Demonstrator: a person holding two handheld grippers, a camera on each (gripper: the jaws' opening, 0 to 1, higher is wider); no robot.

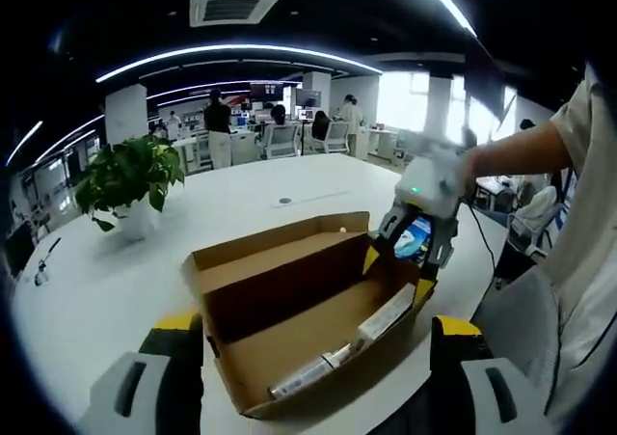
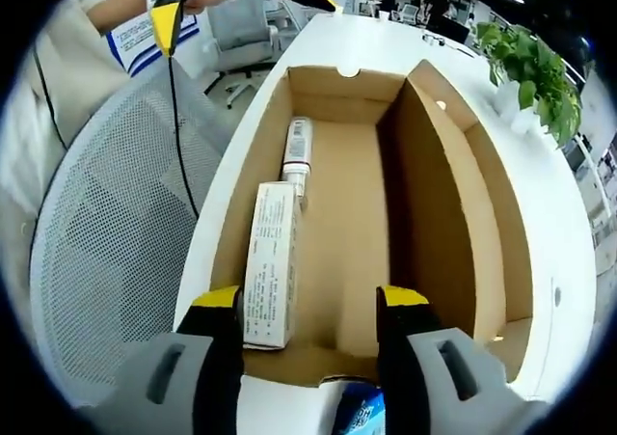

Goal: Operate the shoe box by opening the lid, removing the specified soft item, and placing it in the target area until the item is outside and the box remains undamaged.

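Your right gripper (image 2: 307,305) hangs over the near end wall of the shoe box (image 2: 434,213), looking down its length. Jaws stand apart with nothing between them, yellow tips level with the wall's top edge. In the left gripper view that same right gripper shows at the box's far end, tilted down toward it, your hand (image 1: 461,170) wrapped round its white body, forearm reaching in from the right, and something blue showing between its jaws; what it is can't be made out.

Your left gripper (image 1: 318,334) is held low at the opposite end of the box, jaws spread wide, nothing in them. In the right gripper view it appears at the top, beyond the box, with a cable trailing from it.

Box is open, lid (image 1: 280,247) swung up and back along one long side. Lying inside on the floor against the other long wall: a white carton (image 2: 270,261) and, end to end with it, a white tube (image 2: 297,150). Both carry print, too small to read.

Box sits on a white table (image 1: 251,184). A potted plant (image 1: 130,179) stands well apart from it. A grey mesh chair (image 2: 116,252) is just beside the table edge.
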